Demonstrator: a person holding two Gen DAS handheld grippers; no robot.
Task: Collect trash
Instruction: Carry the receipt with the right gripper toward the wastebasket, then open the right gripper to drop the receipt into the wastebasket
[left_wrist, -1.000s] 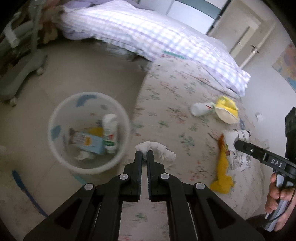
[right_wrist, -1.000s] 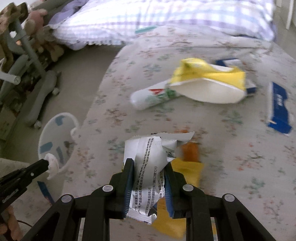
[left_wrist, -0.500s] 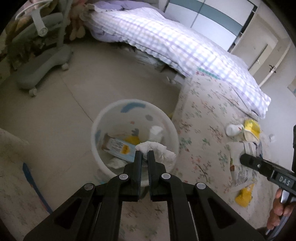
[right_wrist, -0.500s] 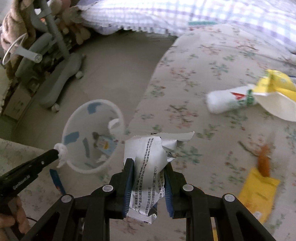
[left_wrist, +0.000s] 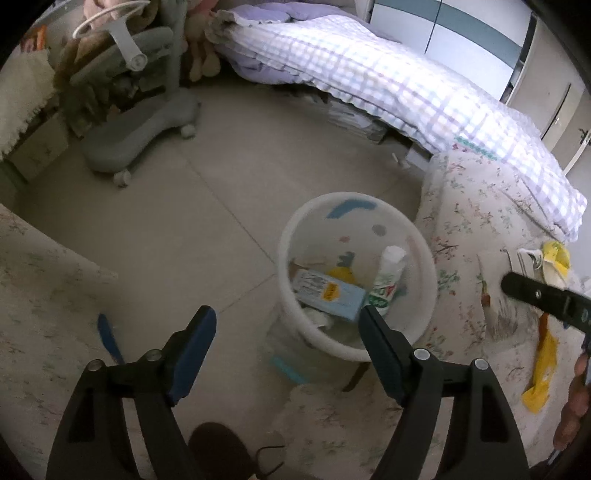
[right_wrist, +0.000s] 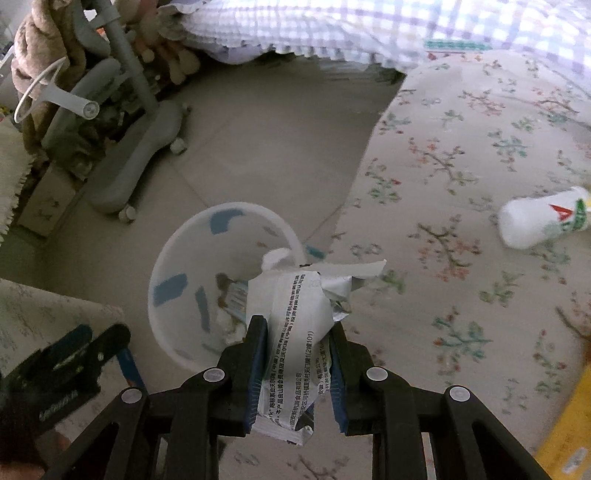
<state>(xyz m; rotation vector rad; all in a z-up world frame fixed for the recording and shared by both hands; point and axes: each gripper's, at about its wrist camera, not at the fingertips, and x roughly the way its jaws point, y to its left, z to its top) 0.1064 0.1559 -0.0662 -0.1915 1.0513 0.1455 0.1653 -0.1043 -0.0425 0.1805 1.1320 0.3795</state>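
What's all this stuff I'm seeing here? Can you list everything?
Trash bin: one, white with blue marks, on floor beside the bed.
Blue box: one, in bin.
Bottle: one, white and green, in bin.
Bottle on bed: one, white.
Yellow wrapper: one, on bed.
Floral bedspread: one.
Checked quilt: one, purple-white.
Grey chair: one.
Printed wrapper: one, white.
Left gripper: open.
Right gripper: grips printed wrapper.

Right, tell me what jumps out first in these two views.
The crumpled white wrapper clamped in the right gripper, at the rim of the white trash bin on the floor. The left gripper gapes open, empty, above that bin. A white bottle lies on the floral bedspread.
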